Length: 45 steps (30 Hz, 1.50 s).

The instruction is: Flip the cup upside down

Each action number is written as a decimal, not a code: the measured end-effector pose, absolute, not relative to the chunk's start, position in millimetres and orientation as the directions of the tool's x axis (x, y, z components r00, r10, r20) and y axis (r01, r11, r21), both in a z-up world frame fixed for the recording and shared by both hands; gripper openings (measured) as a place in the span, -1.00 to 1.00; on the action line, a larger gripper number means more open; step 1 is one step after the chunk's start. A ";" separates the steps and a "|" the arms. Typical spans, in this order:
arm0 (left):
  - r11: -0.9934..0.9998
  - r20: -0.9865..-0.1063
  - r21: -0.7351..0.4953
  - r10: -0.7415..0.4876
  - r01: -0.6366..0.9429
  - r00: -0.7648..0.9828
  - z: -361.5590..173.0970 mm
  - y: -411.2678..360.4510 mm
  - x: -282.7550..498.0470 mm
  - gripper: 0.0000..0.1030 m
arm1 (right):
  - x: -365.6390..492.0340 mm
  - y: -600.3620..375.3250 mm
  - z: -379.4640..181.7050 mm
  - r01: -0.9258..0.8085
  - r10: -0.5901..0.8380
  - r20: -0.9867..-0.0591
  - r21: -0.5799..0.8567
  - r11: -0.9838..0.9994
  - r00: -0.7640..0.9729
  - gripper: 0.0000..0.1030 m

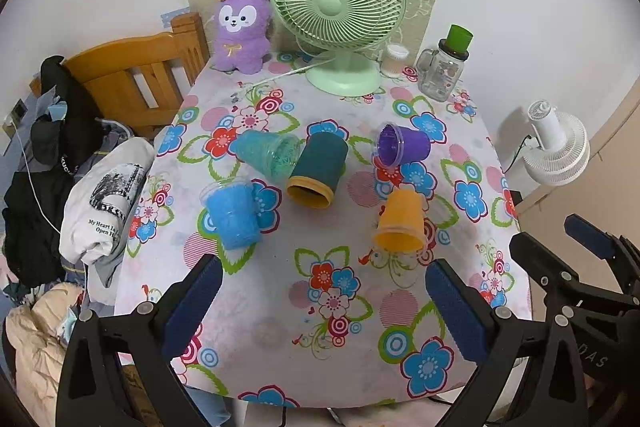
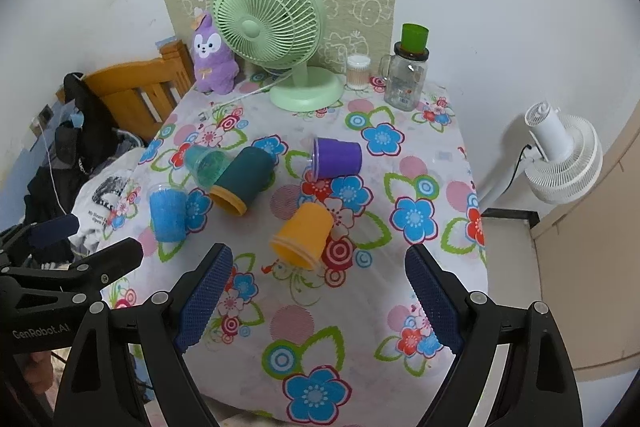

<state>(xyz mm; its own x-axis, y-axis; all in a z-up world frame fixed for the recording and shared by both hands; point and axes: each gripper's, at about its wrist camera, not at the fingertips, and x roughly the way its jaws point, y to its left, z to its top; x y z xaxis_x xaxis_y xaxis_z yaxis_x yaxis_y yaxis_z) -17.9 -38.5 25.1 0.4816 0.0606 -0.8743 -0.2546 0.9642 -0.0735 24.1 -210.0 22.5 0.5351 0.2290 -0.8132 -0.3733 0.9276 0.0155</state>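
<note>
Several cups lie on their sides on the flowered tablecloth (image 1: 340, 347): a light blue cup (image 1: 234, 213), a teal clear cup (image 1: 266, 155), a dark teal cup with a yellow rim (image 1: 318, 169), a purple cup (image 1: 404, 145) and an orange cup (image 1: 400, 223). They also show in the right wrist view: light blue cup (image 2: 167, 213), dark teal cup (image 2: 242, 181), purple cup (image 2: 336, 157), orange cup (image 2: 302, 235). My left gripper (image 1: 324, 301) is open and empty above the near table edge. My right gripper (image 2: 318, 293) is open and empty, just short of the orange cup.
A green desk fan (image 1: 338, 11), a purple plush toy (image 1: 240, 27), a cotton-swab jar (image 1: 394, 61) and a glass jar with a green cup on it (image 1: 440, 71) stand at the back. A wooden bed frame (image 1: 140, 75) and clothes lie left; a white fan (image 1: 556, 147) stands right.
</note>
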 end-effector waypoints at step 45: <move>0.998 -0.931 0.003 0.027 -0.066 0.365 -30.9 66.7 108.0 0.99 | 125.0 -98.0 -32.5 -0.301 0.190 -0.884 0.059 0.952 0.427 0.75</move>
<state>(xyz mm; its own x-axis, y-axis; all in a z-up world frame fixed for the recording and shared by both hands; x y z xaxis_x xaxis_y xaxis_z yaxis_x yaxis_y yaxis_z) 108.0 66.7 -30.9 0.3652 0.0273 -0.9305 -0.0656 0.9978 0.0035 125.0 -98.0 -32.5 0.4266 0.1903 -0.8842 -0.3014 0.9516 0.0593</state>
